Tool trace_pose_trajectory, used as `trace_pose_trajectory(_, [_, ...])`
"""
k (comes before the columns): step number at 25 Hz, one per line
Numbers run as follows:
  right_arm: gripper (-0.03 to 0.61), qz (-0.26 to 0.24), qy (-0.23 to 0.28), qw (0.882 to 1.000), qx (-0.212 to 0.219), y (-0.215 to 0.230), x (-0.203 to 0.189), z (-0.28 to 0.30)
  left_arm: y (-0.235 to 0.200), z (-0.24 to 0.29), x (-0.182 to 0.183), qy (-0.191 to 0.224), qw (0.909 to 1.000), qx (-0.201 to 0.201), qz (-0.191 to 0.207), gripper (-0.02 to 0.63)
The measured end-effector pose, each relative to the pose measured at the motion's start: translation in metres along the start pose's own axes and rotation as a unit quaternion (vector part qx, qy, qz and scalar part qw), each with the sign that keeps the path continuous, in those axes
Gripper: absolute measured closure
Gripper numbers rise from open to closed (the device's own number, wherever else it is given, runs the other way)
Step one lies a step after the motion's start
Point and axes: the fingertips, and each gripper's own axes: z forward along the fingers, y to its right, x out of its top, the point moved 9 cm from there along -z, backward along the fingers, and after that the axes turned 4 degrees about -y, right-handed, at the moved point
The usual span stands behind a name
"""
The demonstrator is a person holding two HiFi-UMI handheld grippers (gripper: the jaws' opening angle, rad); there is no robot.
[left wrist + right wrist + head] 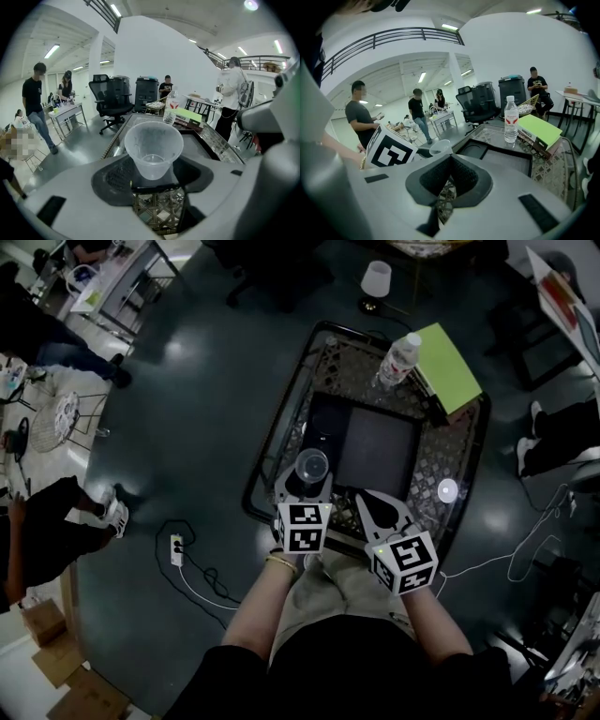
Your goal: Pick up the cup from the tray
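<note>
A clear plastic cup (pixel 311 466) stands upright over the near left corner of the black tray (pixel 375 454). My left gripper (pixel 307 484) has it between its jaws. In the left gripper view the cup (pixel 153 149) fills the gap and both black pads touch its sides. Whether its base rests on the tray (pixel 199 146) or hangs just above it, I cannot tell. My right gripper (pixel 373 506) hovers over the table's near edge beside the tray, jaws together and empty. From the right gripper (pixel 450 161) I see the cup's rim (pixel 439 146) to the left.
The tray lies on a glass-topped wicker table (pixel 281 427). A water bottle (pixel 399 358) and a green book (pixel 448 365) sit at its far end. A power strip (pixel 175 549) and cables lie on the floor to the left. People, chairs and desks stand around.
</note>
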Motion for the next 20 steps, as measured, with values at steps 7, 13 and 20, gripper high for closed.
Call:
trace_pose_trajectory(7, [0.568, -0.001, 0.006, 1.000, -0.012, -0.019, -0.015, -0.020, 0.011, -0.038, -0.013, 0.002, 0.9999, -0.011, 0.001, 0.344])
trace_pose_trajectory(13, [0.568, -0.004, 0.020, 1.000, -0.019, -0.045, -0.032, -0.047, 0.028, -0.084, -0.023, 0.024, 0.9995, -0.022, 0.001, 0.344])
trace_pose_trajectory(20, [0.568, -0.009, 0.035, 0.999, -0.028, -0.071, -0.051, -0.078, 0.047, -0.133, -0.038, 0.036, 0.9986, -0.040, 0.006, 0.344])
